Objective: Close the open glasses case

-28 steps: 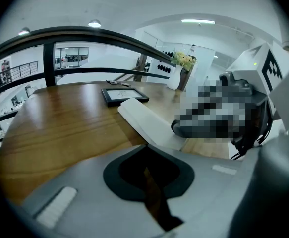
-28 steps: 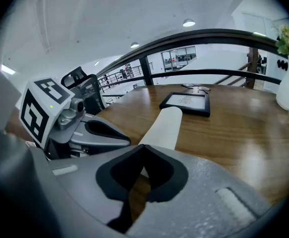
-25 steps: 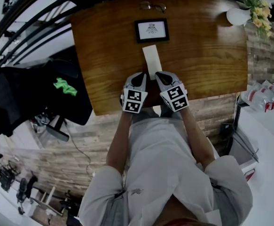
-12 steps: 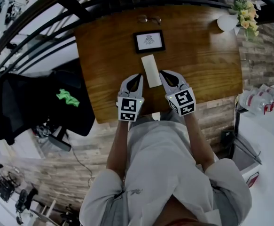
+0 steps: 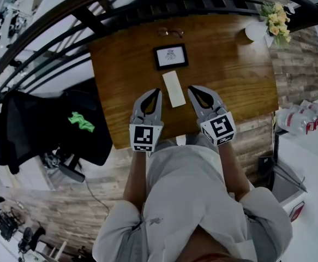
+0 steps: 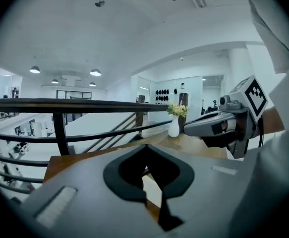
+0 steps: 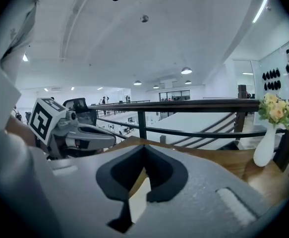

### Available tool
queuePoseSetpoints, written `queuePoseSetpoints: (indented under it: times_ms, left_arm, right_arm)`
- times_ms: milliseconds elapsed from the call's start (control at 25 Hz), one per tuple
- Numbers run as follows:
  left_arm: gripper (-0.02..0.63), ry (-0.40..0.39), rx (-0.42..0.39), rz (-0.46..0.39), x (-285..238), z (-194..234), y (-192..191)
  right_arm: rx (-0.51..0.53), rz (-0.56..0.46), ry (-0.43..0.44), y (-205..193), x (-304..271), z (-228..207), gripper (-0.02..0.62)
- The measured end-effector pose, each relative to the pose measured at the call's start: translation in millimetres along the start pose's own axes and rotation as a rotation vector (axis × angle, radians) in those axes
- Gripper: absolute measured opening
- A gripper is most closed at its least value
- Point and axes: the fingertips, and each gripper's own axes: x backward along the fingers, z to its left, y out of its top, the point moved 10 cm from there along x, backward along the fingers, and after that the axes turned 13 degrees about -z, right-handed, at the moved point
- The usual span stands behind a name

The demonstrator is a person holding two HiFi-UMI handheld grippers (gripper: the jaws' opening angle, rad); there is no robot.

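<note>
Wooden table point(image 5: 235, 75) abuts black railing point(image 6: 85, 104); jaws of left gripper point(image 5: 157, 92) and right gripper point(image 5: 192, 90) closed.

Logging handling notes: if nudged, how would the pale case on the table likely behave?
The case lies flat and long, so it would probably slide, not roll. The table looks smooth, so it may skid easily.

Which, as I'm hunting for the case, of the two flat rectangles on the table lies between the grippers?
The plain pale case, lying lengthwise between the left gripper and right gripper; the dark-framed picture sits beyond both grippers' tips.
</note>
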Motion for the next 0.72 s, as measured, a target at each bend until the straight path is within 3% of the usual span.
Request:
queuePoseSetpoints:
  times_ms: [720]
  left_arm:
    - [0.018, -0.048, -0.037, -0.058, -4, 1, 24]
  right_arm:
    - [0.006, -0.049, -0.048, 18, 4, 8, 0.002]
